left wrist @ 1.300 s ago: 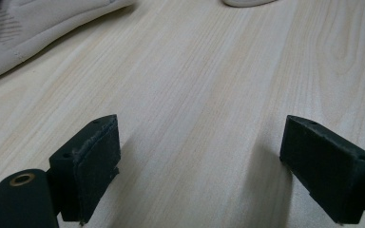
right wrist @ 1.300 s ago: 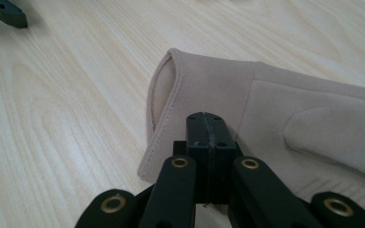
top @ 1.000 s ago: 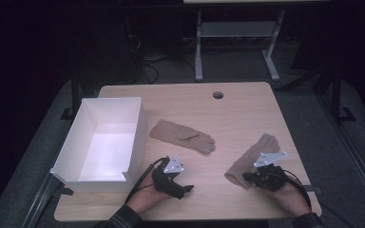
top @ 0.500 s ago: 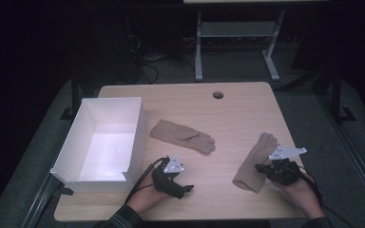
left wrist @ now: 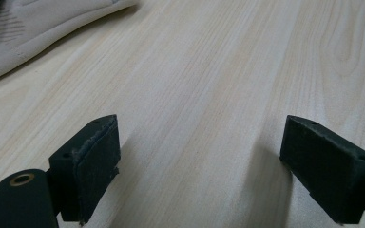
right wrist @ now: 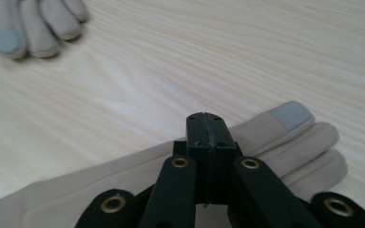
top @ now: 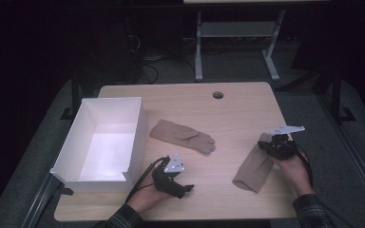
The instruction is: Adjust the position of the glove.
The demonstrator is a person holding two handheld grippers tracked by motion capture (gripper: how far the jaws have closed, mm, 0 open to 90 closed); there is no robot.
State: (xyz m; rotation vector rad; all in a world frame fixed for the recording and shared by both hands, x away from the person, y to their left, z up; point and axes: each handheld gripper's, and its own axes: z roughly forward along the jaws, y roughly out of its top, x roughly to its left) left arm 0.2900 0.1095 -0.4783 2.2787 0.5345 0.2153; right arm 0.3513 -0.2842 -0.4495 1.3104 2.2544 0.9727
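The right tool (top: pixel 271 145) is closed, jaws pressed together, over the finger end of the right-hand glove (top: pixel 253 167), located at 4 o'clock on the surface (top: pixel 237 104); a pinch on the fabric cannot be confirmed. The left tool (top: pixel 186 189), at 7 o'clock, is held apart and empty. A second glove (top: pixel 180 135) is positioned at centre.

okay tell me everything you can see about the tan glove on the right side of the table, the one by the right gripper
The tan fabric glove lies flat on the pale wooden table, near its right front edge. It looks soft and knitted, with a grey patch on one fingertip. Its cuff end points toward the person, its fingers away, slightly angled. The right gripper, jaws shut together, sits over its finger end; whether it pinches any fabric cannot be told. Nothing else touches it.
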